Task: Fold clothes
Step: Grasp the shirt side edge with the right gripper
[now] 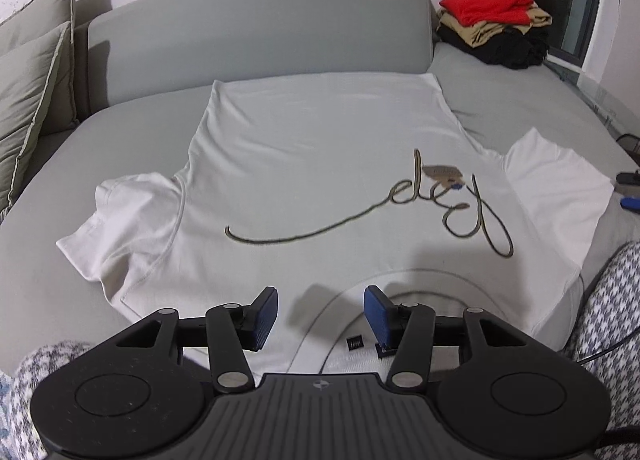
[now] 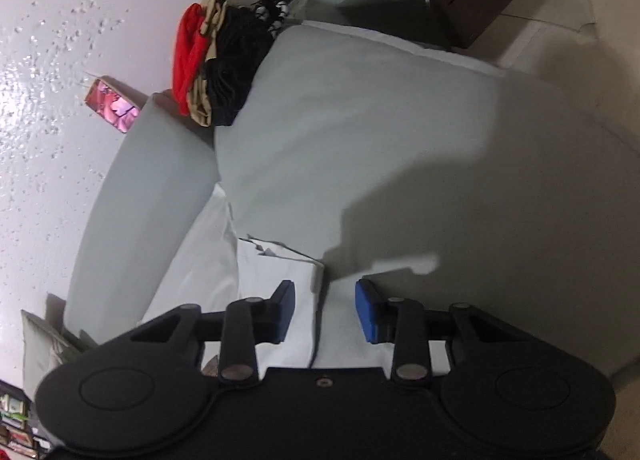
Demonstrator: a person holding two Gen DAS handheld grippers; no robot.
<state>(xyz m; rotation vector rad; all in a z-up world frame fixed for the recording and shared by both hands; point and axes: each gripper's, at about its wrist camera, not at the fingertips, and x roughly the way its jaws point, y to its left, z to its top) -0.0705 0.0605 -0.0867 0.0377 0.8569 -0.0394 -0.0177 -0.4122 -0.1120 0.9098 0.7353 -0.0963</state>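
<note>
Sprawling white T-shirt [image 1: 304, 163], looping script [image 1: 404, 211] illegible; left tongs [image 1: 320, 316] and right tongs [image 2: 325, 310] spread, empty.

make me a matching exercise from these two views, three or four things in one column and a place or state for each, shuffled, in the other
Things:
1. white t-shirt with looping script
2. stack of folded red, tan and black clothes
3. grey-green cushions
4. left gripper

Places or states:
A. propped at the sofa's left end
B. spread flat on the grey sofa seat
C. jaws apart above the shirt's neckline, holding nothing
D. piled at the far right corner

Pairs: 1-B, 2-D, 3-A, 4-C
</note>
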